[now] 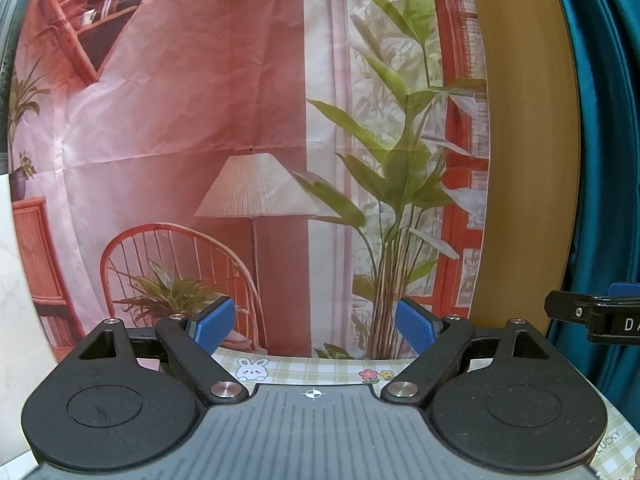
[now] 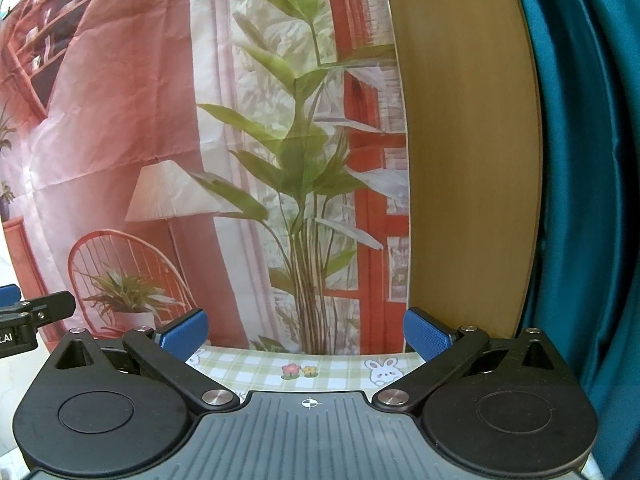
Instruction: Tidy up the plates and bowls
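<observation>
No plate or bowl shows in either view. My left gripper (image 1: 314, 326) is open and empty, its blue pads (image 1: 214, 322) wide apart, held above the far edge of a table covered by a green checked cloth (image 1: 304, 368). My right gripper (image 2: 306, 334) is open and empty too, blue pads (image 2: 426, 338) wide apart, above the same cloth (image 2: 256, 368). The right gripper's tip (image 1: 592, 312) shows at the right edge of the left wrist view. The left gripper's tip (image 2: 36, 310) shows at the left edge of the right wrist view. Both point at the backdrop.
A printed fabric backdrop (image 1: 240, 120) with a lamp, chair and plant hangs just behind the table. A wooden panel (image 1: 524, 160) stands to its right, then a teal curtain (image 1: 608, 160). A white marbled surface (image 1: 16, 300) lies at the far left.
</observation>
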`<action>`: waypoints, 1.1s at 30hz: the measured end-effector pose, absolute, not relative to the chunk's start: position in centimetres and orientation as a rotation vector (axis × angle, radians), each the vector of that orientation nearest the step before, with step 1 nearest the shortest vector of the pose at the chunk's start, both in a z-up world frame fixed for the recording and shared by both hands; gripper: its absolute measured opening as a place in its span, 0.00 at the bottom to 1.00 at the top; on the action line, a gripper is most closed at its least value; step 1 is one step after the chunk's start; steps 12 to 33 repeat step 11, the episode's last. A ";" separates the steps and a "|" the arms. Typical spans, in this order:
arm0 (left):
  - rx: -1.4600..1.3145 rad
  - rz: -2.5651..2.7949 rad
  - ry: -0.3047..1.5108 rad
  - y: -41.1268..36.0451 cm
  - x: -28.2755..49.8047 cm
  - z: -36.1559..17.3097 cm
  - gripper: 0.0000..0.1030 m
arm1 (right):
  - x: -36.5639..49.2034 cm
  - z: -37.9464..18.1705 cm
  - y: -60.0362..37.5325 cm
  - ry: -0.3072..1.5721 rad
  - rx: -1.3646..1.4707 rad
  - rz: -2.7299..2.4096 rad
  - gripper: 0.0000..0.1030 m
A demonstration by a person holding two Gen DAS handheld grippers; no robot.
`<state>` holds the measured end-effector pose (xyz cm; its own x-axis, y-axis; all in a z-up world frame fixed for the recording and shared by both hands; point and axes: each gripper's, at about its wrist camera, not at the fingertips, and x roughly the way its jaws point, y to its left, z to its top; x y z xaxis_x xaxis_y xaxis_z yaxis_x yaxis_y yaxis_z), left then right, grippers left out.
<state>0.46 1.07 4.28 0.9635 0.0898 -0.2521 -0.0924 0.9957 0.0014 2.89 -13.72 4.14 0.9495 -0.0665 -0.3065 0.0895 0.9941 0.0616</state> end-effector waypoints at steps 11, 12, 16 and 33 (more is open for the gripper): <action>-0.018 0.094 0.248 1.2 0.3 4.3 0.87 | 2.8 4.3 -13.6 0.309 0.068 -0.080 1.00; -0.018 0.094 0.248 1.2 0.3 4.3 0.87 | 2.8 4.3 -13.6 0.309 0.068 -0.080 1.00; -0.018 0.094 0.248 1.2 0.3 4.3 0.87 | 2.8 4.3 -13.6 0.309 0.068 -0.080 1.00; -0.018 0.094 0.248 1.2 0.3 4.3 0.87 | 2.8 4.3 -13.6 0.309 0.068 -0.080 1.00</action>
